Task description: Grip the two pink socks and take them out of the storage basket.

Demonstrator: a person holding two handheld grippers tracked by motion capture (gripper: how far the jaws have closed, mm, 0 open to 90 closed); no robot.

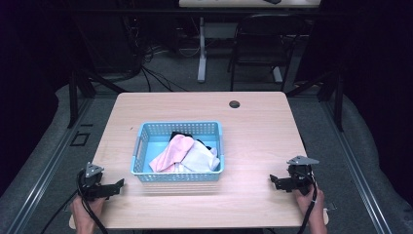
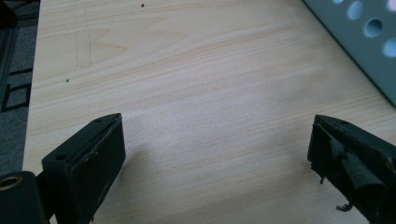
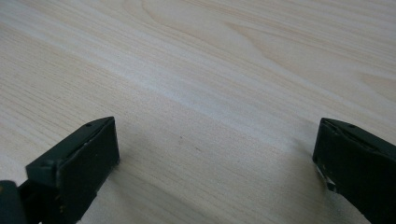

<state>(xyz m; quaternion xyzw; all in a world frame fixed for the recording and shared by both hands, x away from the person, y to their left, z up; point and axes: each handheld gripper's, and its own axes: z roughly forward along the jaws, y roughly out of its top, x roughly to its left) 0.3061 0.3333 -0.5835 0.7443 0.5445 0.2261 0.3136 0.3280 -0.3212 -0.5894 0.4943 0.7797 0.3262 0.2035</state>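
A light blue plastic basket (image 1: pixel 141 146) stands in the middle of the wooden table (image 1: pixel 253 126). Crumpled clothes lie in it: a pink piece (image 1: pixel 171 151), a white piece (image 1: pixel 200 158) and something black (image 1: pixel 182 135) at the back. My left gripper (image 1: pixel 118 185) rests low over the table's front left corner, pointing toward the basket, jaws wide apart with bare wood between them (image 2: pixel 215 154). A corner of the basket (image 2: pixel 369 42) is at the upper right of the left gripper view. My right gripper (image 1: pixel 272 181) sits at the front right, open, empty (image 3: pixel 215 158).
A round cable hole (image 1: pixel 234 104) is near the table's far edge. Beyond the table stand a dark chair (image 1: pixel 263 44) and a white desk leg (image 1: pixel 201 48) with cables on the floor. Black frame posts (image 1: pixel 73 97) flank the table.
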